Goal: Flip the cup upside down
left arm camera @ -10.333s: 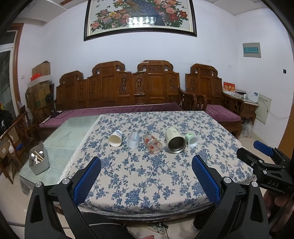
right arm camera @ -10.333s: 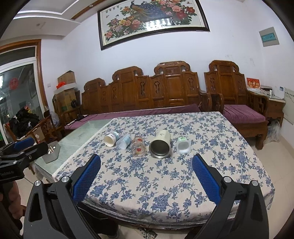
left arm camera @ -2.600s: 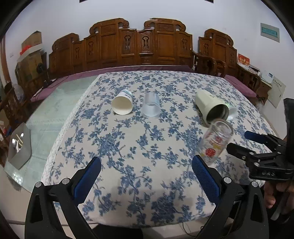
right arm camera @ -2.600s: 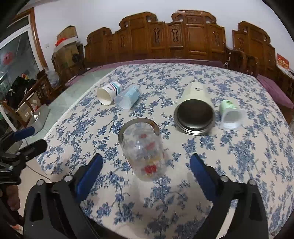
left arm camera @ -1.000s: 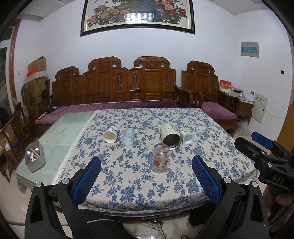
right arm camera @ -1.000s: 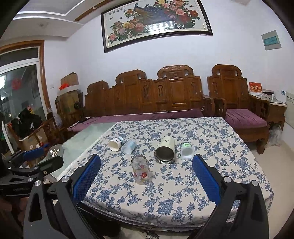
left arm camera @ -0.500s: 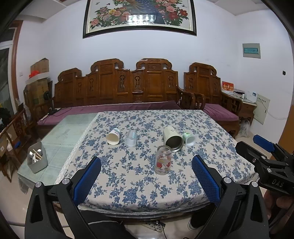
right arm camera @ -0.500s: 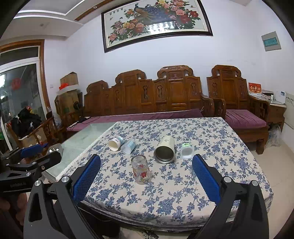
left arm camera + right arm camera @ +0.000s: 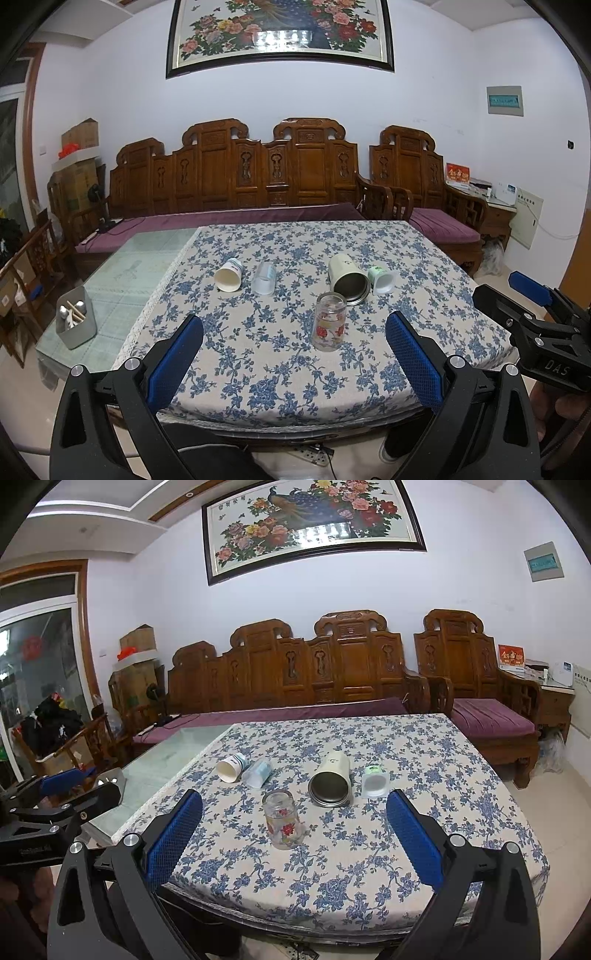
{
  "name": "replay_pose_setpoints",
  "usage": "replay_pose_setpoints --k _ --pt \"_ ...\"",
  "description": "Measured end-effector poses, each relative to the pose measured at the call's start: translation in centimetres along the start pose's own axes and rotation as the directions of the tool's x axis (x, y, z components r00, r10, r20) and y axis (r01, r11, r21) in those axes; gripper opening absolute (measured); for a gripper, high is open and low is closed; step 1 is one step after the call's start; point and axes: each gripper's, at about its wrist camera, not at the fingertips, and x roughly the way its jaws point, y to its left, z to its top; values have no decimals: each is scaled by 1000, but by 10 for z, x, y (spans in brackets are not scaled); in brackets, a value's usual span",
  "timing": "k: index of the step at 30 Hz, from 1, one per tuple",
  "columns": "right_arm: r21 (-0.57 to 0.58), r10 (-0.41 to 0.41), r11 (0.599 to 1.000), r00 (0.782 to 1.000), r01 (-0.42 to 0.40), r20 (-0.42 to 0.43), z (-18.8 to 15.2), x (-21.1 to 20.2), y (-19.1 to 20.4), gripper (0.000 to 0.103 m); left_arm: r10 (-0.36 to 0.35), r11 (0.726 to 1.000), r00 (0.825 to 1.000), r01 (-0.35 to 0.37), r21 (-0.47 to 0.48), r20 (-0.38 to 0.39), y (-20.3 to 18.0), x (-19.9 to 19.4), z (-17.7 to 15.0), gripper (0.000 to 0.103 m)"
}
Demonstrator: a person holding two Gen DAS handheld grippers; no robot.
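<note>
While you hold both tools back from the table, your left gripper and right gripper have their blue fingers wide apart and hold nothing. The glass cup with red flowers stands on the blue-flowered cloth, its wider end down, just in front of the cream tumbler that lies on its side.
</note>
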Motion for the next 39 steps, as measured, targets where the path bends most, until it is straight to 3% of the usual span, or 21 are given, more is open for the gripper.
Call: replay_pose_setpoints --k 39 --pt "0 -1 1000 1000 1 0 0 0 1 100 -2 1000 1000 2 6 23 3 -8 5 95"
